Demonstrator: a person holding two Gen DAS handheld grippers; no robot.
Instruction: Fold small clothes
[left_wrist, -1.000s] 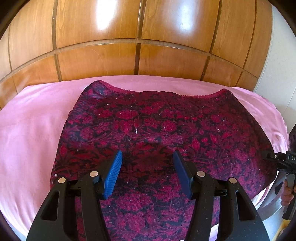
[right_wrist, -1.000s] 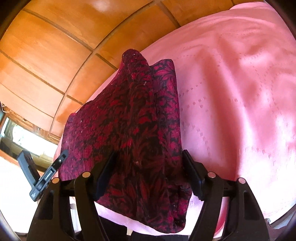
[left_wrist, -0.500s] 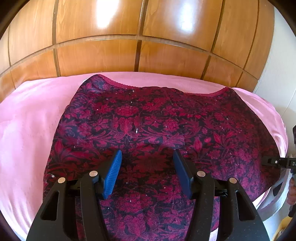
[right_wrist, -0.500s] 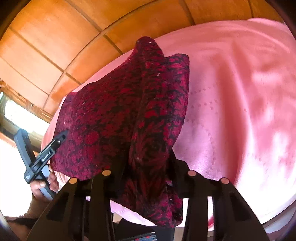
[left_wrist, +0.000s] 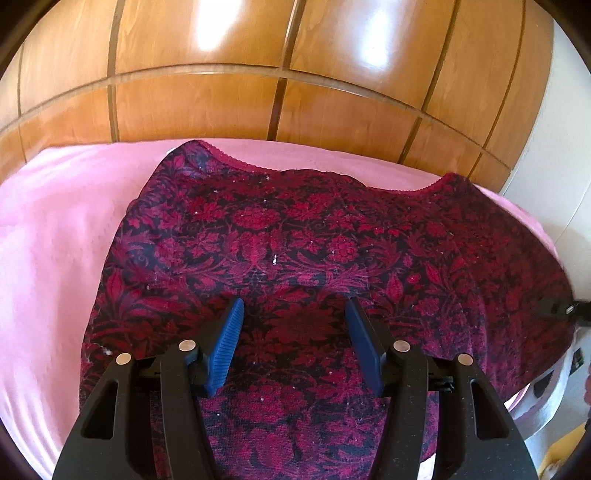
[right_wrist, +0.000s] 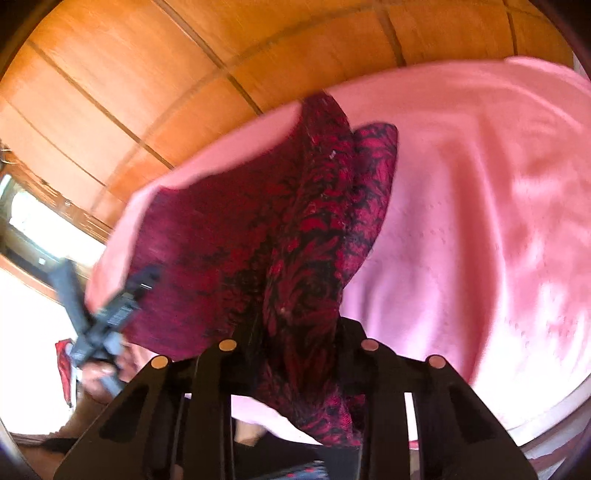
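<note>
Red-and-black patterned cloth (right_wrist: 295, 229) is bunched between the closing fingers of the right gripper (right_wrist: 295, 332), lifted off the pink bedspread (right_wrist: 480, 221). Beyond the left gripper (left_wrist: 293, 332), fingers apart and empty, it lies flat. A thin pinch could slip, collapsing the fold.

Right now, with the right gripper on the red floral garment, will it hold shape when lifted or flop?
Likely floppy: the red floral garment bunches and drapes where the closing right gripper pinches it. Probably light, knit-like, unlikely to slip; it lies smooth on the pink bedspread.
</note>
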